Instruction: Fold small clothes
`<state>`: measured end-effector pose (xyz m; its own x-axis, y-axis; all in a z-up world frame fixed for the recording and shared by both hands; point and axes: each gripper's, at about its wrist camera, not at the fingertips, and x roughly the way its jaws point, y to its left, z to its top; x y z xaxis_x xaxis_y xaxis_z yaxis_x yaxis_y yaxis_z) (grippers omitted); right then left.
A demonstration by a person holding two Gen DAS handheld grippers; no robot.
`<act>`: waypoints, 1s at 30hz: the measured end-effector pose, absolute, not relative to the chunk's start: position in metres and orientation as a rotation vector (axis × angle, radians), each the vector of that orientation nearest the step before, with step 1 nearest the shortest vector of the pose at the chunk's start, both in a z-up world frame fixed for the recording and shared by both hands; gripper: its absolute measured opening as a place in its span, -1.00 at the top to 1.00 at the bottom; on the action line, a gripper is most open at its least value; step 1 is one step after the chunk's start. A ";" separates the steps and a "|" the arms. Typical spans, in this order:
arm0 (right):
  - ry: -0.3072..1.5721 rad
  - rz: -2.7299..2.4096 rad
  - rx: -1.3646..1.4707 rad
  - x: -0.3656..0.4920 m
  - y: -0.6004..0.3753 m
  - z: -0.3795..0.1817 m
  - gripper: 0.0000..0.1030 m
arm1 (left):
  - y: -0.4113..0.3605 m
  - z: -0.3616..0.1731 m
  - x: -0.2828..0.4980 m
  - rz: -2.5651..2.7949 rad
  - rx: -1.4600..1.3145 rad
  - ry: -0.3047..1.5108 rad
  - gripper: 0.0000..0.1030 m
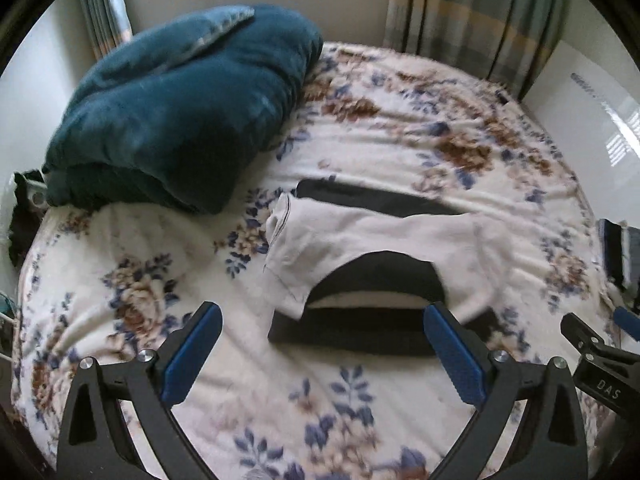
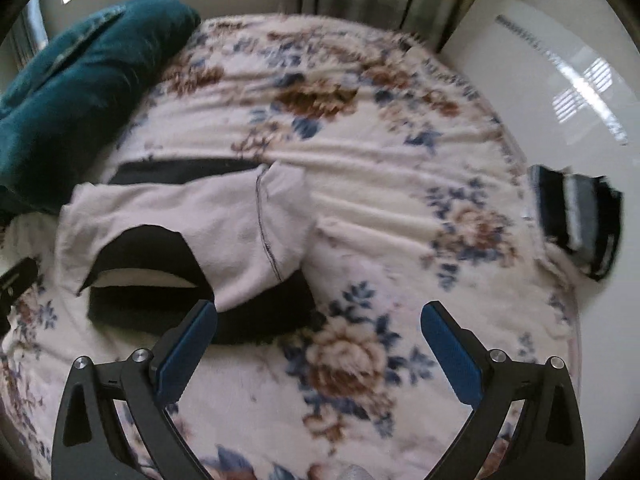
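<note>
A small white garment with black bands [image 1: 372, 240] lies spread on the floral bedspread [image 1: 256, 392], its black waistband toward me. It also shows in the right wrist view [image 2: 176, 216], left of centre. My left gripper [image 1: 322, 316] is open and empty, its blue pads just short of the near black band. My right gripper [image 2: 318, 314] is open and empty, its left pad [image 2: 188, 340] over the garment's right near corner. The right gripper's black frame also shows at the right edge of the left wrist view [image 1: 600, 368].
A folded teal blanket [image 1: 180, 108] sits at the back left of the bed. A dark striped folded cloth [image 2: 576, 220] lies at the bed's right edge. Curtains [image 1: 472, 12] and a white wall stand behind the bed.
</note>
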<state>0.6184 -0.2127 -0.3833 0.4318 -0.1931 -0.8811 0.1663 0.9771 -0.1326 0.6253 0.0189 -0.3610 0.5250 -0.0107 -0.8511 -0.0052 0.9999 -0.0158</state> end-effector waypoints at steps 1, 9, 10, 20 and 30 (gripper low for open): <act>1.085 -0.226 -0.038 0.605 -0.212 -0.366 -1.00 | 0.016 -0.346 0.613 -0.003 -0.006 1.005 -1.00; 0.951 -0.235 -0.090 0.502 -0.205 -0.242 -1.00 | 0.008 -0.248 0.513 -0.014 -0.011 0.936 -1.00; 0.932 -0.235 -0.094 0.488 -0.203 -0.226 -1.00 | 0.007 -0.238 0.502 -0.013 -0.004 0.924 -1.00; 0.787 -0.209 -0.091 0.368 -0.198 -0.096 -1.00 | 0.004 -0.134 0.404 0.004 -0.025 0.798 -1.00; 0.701 -0.173 -0.075 0.279 -0.197 -0.016 -1.00 | -0.003 -0.073 0.335 -0.006 -0.039 0.726 -1.00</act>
